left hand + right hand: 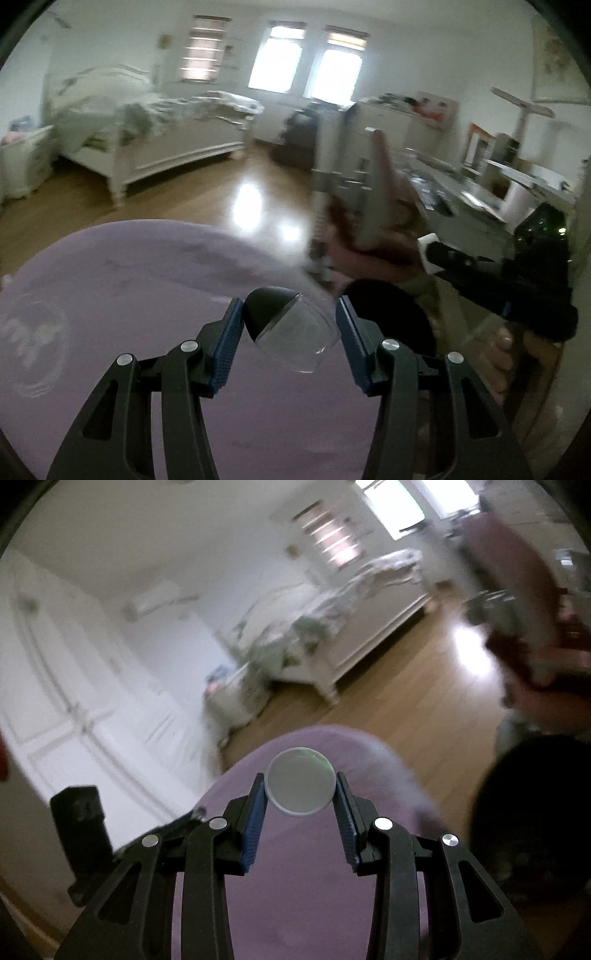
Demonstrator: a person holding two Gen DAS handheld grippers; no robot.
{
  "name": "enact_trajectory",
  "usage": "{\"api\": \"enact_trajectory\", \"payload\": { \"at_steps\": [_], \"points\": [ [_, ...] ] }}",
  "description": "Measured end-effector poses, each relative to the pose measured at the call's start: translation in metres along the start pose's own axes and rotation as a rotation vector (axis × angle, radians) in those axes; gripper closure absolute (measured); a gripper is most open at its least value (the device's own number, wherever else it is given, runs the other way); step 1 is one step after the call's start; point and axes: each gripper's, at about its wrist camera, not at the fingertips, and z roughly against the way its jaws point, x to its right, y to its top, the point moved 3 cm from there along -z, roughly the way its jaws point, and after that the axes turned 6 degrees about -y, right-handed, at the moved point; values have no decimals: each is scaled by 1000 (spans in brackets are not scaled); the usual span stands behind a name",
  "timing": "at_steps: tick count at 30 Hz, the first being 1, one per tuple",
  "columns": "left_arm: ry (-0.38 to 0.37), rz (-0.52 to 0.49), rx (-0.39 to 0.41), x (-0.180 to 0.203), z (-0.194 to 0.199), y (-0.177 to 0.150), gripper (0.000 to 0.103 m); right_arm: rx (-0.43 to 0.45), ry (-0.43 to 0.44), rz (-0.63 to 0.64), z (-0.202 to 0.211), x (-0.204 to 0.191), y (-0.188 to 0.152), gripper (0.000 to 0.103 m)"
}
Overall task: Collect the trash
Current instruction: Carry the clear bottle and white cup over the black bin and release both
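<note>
A clear plastic cup [295, 332] with a black domed end sits tilted at lower centre of the left wrist view, between the ribbed blue pads [226, 347] of the left gripper [290, 332]. The left pad touches the black end; whether the right pad makes contact cannot be told.

In the right wrist view, lower centre, the right gripper [300, 788] clamps a flat, round, translucent lid [300, 787] edge-on between its ribbed blue pads [255, 823].

A smooth lilac rounded surface [147, 277] lies beneath both tools. Glossy wooden floor [207, 192] and a white bed [155, 140] fill the upper frame.
</note>
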Motion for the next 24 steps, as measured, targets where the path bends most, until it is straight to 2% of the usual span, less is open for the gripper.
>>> {"api": "enact_trajectory", "payload": {
  "at_steps": [7,12,17,24],
  "points": [
    [-181,-86,-58,80,-70,10,52,97,-161,-131,58,100,11,66],
    [-271,-102,-126,118,-121,6,52,105,-240,-228,76,166,0,66],
    [-298,-98,-190,135,-164,-2,52,87,-270,-302,77,208,-13,66],
    [-301,-96,-271,140,-198,-22,52,60,-283,-347,65,232,-28,66]
  ]
}}
